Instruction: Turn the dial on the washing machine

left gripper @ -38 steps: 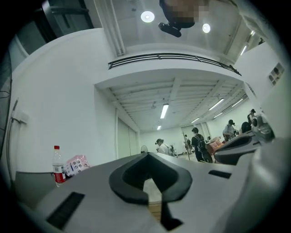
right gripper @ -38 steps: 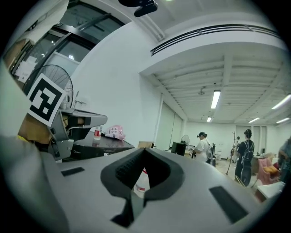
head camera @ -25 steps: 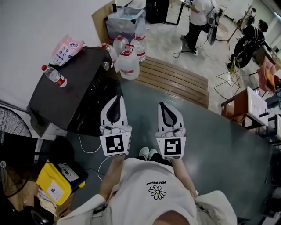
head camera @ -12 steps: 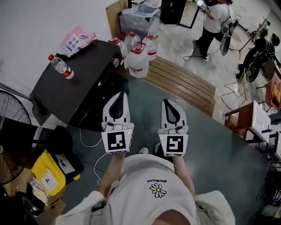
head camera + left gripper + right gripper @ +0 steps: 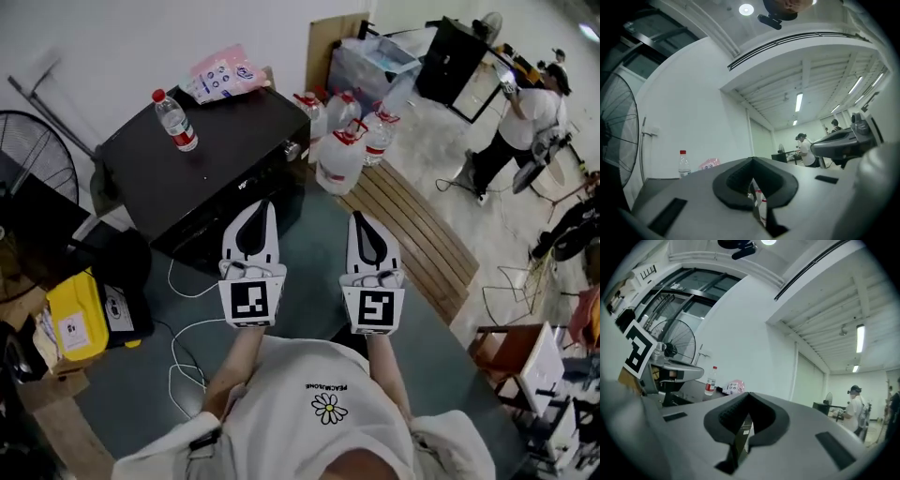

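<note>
Where it stands, the washing machine (image 5: pixel 202 159) fronts toward the person (image 5: pixel 323 412).

My head camera looks steeply down past my chest at the left gripper (image 5: pixel 267 206) and right gripper (image 5: pixel 356 219), with the black washing machine (image 5: pixel 211 159) close ahead. Each gripper camera sits low behind its own fingers, looking about level along them toward the white wall. All three views share the water bottle (image 5: pixel 175 120) and pink packet (image 5: pixel 223 73) on the machine. Each gripper view also catches the other gripper.
</note>
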A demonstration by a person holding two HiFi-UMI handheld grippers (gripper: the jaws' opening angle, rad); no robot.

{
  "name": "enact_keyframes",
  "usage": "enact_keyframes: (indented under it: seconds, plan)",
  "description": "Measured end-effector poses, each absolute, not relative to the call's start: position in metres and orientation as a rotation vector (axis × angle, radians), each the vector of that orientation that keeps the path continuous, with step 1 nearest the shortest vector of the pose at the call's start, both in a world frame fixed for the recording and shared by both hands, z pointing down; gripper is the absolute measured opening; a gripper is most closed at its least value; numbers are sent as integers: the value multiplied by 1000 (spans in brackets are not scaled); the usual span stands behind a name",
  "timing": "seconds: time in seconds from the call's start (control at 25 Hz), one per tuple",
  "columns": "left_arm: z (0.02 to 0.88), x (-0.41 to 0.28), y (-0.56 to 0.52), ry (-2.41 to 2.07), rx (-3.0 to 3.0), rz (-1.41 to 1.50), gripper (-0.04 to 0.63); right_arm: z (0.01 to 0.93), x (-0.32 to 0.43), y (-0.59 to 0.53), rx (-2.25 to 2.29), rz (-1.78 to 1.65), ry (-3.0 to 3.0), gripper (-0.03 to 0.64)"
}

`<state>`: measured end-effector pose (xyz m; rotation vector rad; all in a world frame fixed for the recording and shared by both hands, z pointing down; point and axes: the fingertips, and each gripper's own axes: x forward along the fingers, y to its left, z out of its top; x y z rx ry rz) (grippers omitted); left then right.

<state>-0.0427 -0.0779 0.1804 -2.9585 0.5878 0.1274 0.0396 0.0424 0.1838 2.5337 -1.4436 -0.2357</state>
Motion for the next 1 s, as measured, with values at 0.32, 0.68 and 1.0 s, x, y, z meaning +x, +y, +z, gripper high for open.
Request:
enact_keyframes:
  seconds: [0.32,0.68,1.0]
  plan:
    - [169,-16,-107,1135,-2830,64,-2,164,116,-11,2226,-302,-1827,5]
    - [161,-1,-77,1572,-2563,95,-2,162,163,-13,1894,-400,-2134,5]
    - [145,-15,-37,1651,-2496,94,-2,165,143,10,1854,-449,-2211,5]
